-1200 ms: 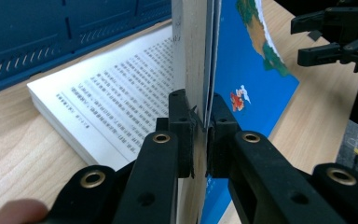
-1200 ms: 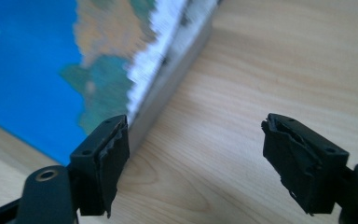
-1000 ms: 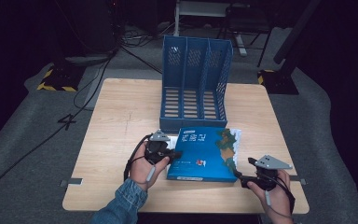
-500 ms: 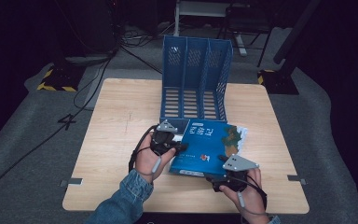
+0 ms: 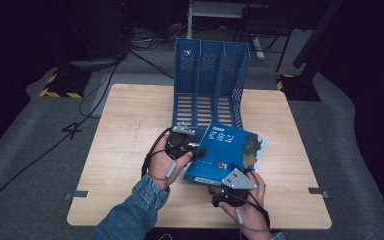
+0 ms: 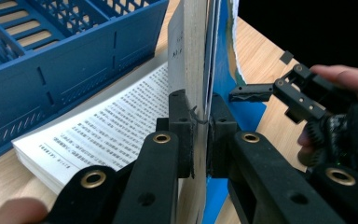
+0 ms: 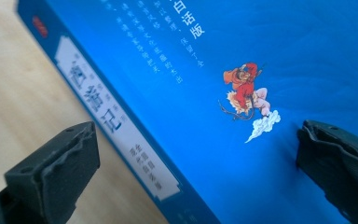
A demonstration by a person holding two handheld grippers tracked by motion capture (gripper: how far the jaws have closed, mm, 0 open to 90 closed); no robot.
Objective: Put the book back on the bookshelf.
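Observation:
A blue book [image 5: 230, 147] lies on the wooden table [image 5: 125, 130] in front of a blue file rack [image 5: 210, 80]. My left gripper [image 5: 195, 151] is shut on the book's left edge, clamping the blue cover and a wad of pages [image 6: 196, 56] and holding them up off the printed pages [image 6: 102, 135] below. My right gripper [image 5: 230, 172] is at the book's near edge. Its jaws have just been opening and stand wide; the cover [image 7: 242, 56] and white spine label [image 7: 116, 126] lie between them, and the pads do not press on it.
The rack's three slots stand just behind the book, and its perforated wall [image 6: 65, 60] is close on the left gripper's left. Bare tabletop lies left and right of the book. The right hand and its gripper [image 6: 298, 88] sit beyond the raised cover.
The right hand has come in from the table's right side to the book's near edge, its jaws spreading. The left gripper has lifted the book's left edge a little.

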